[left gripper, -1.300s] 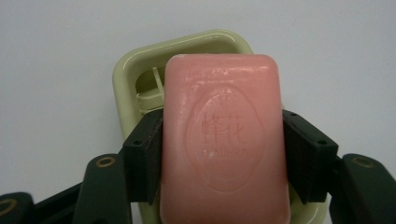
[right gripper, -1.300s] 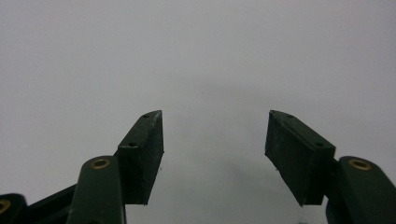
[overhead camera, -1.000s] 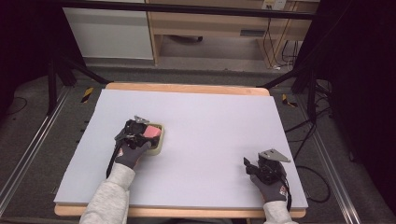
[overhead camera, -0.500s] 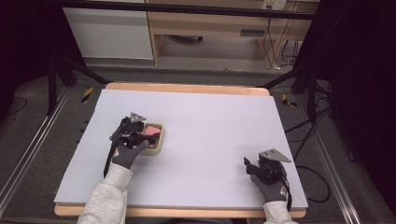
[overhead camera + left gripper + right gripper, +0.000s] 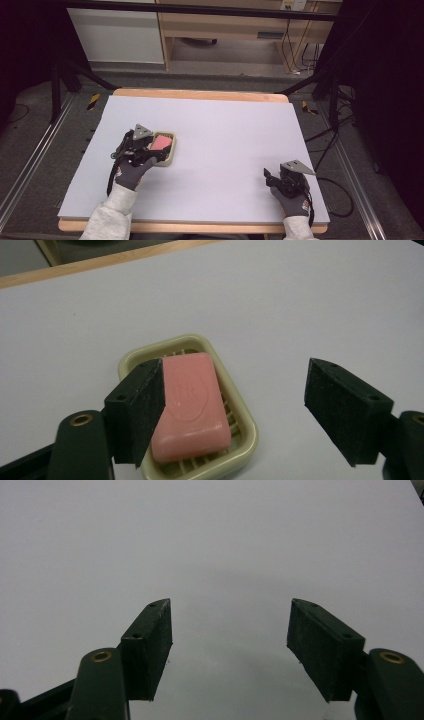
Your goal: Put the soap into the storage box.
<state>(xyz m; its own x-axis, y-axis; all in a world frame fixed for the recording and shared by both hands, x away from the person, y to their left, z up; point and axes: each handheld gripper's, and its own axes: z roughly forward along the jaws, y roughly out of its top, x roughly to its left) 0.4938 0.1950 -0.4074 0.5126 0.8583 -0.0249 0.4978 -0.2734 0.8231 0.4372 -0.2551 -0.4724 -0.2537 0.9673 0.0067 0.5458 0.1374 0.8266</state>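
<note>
Both grippers gape wide: the left gripper (image 5: 235, 415) over the pink soap (image 5: 192, 405), off-centre. Centre it before closing, sparing the dish (image 5: 247, 437). The right gripper (image 5: 230, 650) idles.

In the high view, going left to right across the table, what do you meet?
Left tool → pink soap in its cream soap dish → bare stretch of table → right tool.
</note>
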